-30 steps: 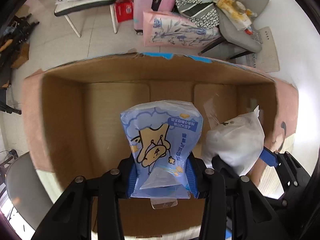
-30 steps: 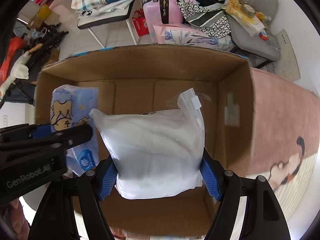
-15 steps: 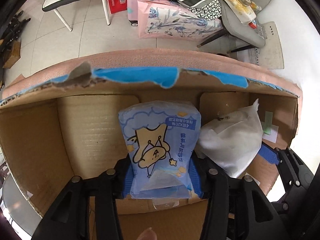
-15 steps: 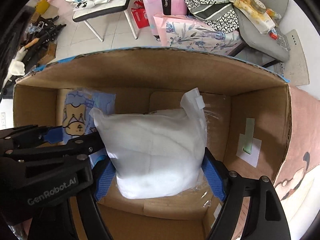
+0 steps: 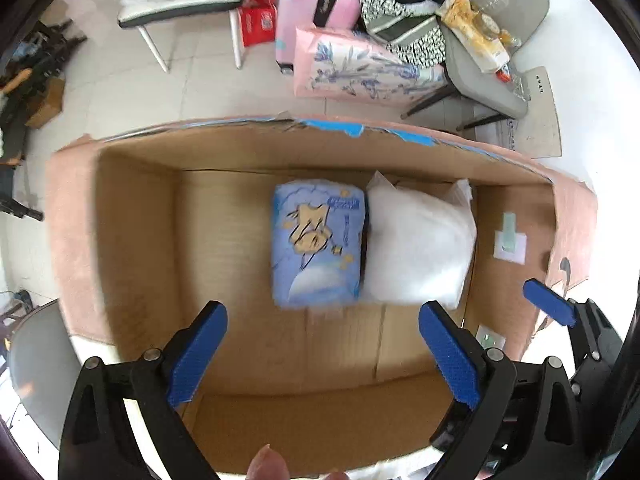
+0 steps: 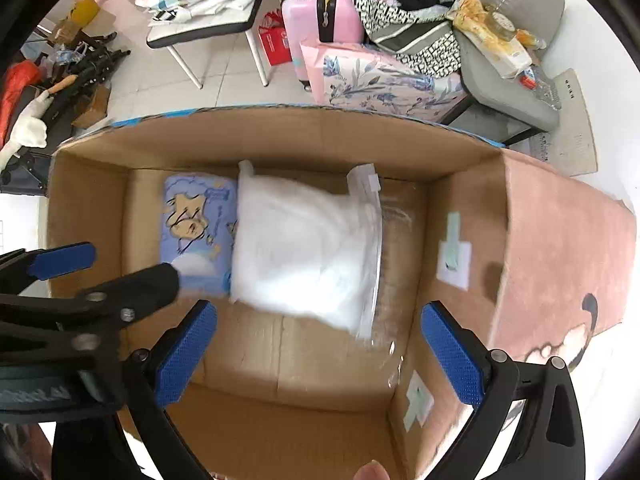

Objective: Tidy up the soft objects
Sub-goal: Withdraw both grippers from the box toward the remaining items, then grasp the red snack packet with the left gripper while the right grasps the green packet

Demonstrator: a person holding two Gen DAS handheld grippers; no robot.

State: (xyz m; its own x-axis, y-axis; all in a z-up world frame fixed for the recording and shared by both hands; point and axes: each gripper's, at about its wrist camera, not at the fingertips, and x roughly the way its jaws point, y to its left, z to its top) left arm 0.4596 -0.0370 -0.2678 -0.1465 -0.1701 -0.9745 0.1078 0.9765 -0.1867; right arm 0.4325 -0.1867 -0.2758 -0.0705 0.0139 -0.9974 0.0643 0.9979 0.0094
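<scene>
Gaping wide and empty, the left gripper (image 5: 322,344) and right gripper (image 6: 316,350) hang above the box (image 5: 136,216); on its floor the blue pack (image 5: 318,242) and white bag (image 5: 418,244) lie flat and touching, likely packed close to leave room.

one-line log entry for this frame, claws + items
left claw: open, empty | right claw: open, empty | blue pack: on cardboard box floor | white bag: beside the pack, touching
</scene>
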